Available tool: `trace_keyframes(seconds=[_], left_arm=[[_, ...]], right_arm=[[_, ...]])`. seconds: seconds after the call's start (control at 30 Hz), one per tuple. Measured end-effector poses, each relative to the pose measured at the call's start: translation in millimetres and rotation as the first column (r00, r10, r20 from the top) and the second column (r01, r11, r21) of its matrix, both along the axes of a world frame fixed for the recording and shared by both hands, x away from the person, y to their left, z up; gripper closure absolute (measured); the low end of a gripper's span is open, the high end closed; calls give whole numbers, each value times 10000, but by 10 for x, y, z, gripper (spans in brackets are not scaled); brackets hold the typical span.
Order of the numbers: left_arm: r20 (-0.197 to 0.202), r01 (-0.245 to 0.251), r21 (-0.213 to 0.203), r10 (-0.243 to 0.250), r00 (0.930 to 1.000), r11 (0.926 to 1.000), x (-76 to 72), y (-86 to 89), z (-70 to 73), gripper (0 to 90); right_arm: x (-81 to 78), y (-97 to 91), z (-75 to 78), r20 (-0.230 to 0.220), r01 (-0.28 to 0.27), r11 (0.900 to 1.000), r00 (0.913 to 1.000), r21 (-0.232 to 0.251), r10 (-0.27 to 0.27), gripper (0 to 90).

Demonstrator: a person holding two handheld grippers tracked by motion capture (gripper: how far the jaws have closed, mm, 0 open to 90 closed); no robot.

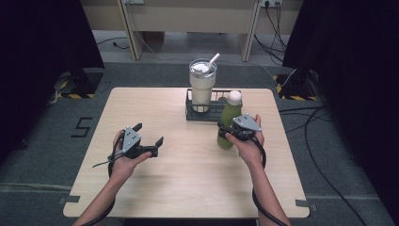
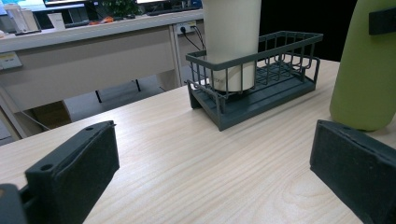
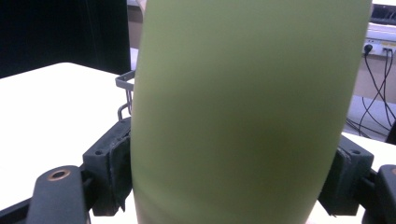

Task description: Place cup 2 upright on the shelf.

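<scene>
A green bottle with a white cap stands upright on the wooden table, just in front of the right end of a dark wire basket. My right gripper is shut on the bottle's lower body. In the right gripper view the bottle sits between both pads. My left gripper hovers at the left of the table, open and empty. In the left gripper view, the left gripper faces the basket and the bottle.
A cream tumbler with a lid and straw stands in the basket's left half, and the tumbler looms large in the left gripper view. Desks, cables and dark curtains lie beyond the table's far edge.
</scene>
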State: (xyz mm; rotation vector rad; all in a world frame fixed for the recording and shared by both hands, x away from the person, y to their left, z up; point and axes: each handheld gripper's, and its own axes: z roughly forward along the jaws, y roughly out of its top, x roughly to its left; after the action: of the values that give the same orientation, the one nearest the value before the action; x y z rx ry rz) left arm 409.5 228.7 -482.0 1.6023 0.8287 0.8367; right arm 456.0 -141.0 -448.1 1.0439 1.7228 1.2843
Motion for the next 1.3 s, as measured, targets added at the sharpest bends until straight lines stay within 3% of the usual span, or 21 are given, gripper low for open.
trace_keyframes(seconds=[1.3], left_arm=[[-131, -230, -58, 230, 9997, 9997, 5, 47, -38, 8]], right_arm=[[157, -66, 506, 891, 610, 9974, 9939, 378, -642, 209]])
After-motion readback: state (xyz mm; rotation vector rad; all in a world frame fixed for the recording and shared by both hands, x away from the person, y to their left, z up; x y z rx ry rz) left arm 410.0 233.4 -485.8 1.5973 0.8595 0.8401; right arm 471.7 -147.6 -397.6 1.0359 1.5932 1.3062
